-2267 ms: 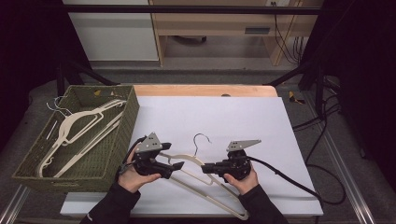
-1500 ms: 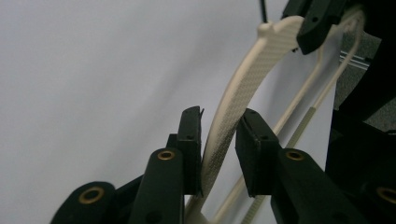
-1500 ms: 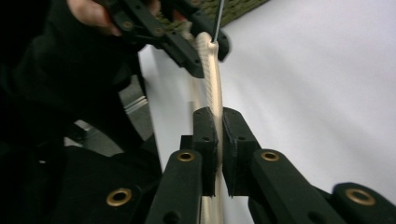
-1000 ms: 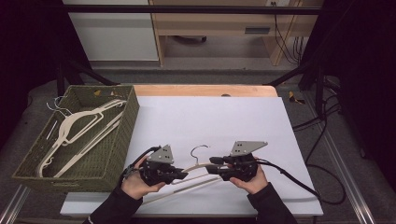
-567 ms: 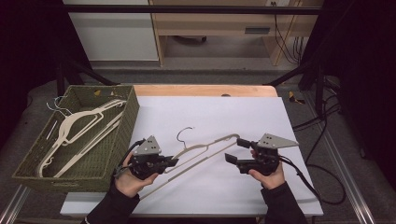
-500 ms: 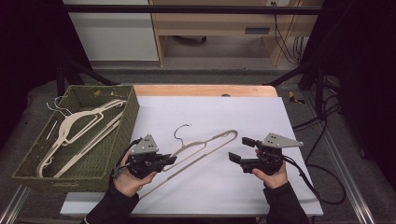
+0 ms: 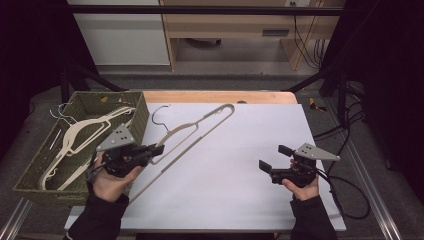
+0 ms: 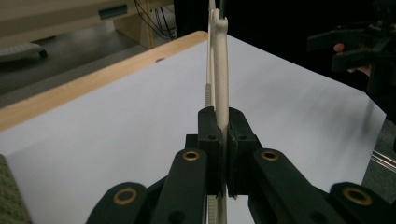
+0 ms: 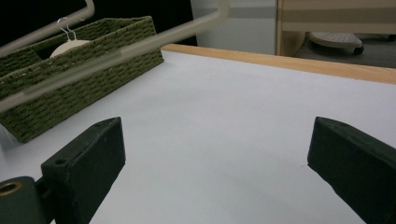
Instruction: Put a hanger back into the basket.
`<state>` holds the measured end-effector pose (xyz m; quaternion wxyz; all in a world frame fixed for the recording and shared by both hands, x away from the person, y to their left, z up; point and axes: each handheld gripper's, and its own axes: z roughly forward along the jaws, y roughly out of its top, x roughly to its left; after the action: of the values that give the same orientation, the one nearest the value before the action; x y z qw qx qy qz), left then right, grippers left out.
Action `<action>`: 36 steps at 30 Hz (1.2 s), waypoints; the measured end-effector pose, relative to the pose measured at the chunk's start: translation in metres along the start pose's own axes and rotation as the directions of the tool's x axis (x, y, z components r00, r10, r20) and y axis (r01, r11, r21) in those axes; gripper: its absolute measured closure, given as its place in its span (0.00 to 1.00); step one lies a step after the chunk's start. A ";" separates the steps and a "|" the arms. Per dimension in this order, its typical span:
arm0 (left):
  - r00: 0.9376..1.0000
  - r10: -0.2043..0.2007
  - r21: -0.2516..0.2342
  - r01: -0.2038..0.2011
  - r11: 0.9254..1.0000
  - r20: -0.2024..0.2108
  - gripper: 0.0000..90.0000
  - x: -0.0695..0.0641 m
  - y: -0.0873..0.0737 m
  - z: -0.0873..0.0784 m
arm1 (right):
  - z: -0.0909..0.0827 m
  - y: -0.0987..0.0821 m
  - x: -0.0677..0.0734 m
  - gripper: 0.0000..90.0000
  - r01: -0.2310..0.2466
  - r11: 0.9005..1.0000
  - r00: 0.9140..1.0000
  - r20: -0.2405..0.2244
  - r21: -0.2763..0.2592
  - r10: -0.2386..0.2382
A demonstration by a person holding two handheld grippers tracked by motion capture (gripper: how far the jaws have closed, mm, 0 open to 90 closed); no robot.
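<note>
left claw (image 7: 159,149) – clamped on hanger (image 7: 197,126) | right claw (image 7: 272,157) – wide, empty, well apart from hanger

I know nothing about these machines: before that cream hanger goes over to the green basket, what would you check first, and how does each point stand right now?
1. Left tongs clamped on the hanger: ok, pads press its bar.
2. Right tongs let go: ok, jaws have just been opening, nothing between them.
3. Hanger off the table: ok, it tilts upward.
4. Room in the basket: cannot tell, other hangers already lie inside.
5. Hook clear of the basket rim: ok, though close.
</note>
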<state>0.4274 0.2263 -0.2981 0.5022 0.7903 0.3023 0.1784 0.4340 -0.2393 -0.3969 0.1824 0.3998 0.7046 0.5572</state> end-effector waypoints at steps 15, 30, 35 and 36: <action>0.997 0.010 -0.009 -0.011 1.000 -0.078 0.96 0.057 0.034 -0.052 | -0.002 -0.001 -0.004 0.02 0.001 1.000 0.999 0.038 -0.001 -0.001; 0.986 -0.008 0.022 0.012 1.000 -0.169 0.96 0.124 0.015 -0.090 | -0.002 -0.001 -0.005 0.02 0.004 1.000 0.999 0.041 0.004 -0.004; 0.982 -0.033 0.039 0.041 0.998 -0.185 0.96 0.146 0.000 -0.096 | -0.001 -0.001 -0.004 0.02 -0.003 1.000 0.999 0.039 0.005 0.003; 0.981 -0.033 0.046 0.043 0.998 -0.191 0.96 0.150 -0.002 -0.096 | -0.001 -0.001 -0.005 0.02 0.003 1.000 0.999 0.039 0.009 -0.003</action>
<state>0.4832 0.3916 -0.2618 0.4546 0.7760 0.3682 0.2357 0.4359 -0.2432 -0.3989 0.1951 0.4103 0.7040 0.5459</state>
